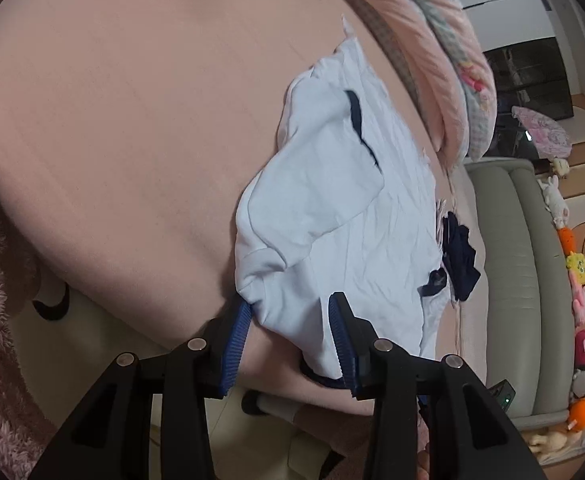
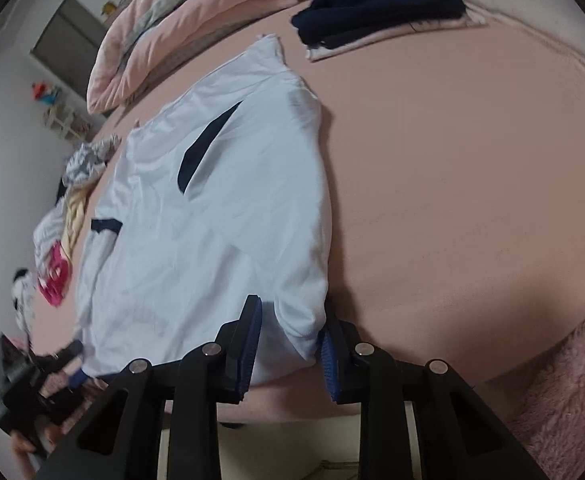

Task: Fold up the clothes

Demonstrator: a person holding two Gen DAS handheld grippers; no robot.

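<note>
Lying flat on the bed (image 2: 472, 160), the white shirt (image 2: 220, 220) has both near corners between open left tongs (image 1: 292, 336) and right tongs (image 2: 290, 344), maybe for folding.

A pink bed (image 1: 112, 120) beside a grey-green sofa (image 1: 508, 272), white wall (image 2: 8, 120) behind.

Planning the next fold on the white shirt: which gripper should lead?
Probably either: it looks like a two-handed fold. The left gripper and right gripper each straddle the near edge of the shirt, jaws open, cloth between the pads. Right sits nearer a corner.
</note>
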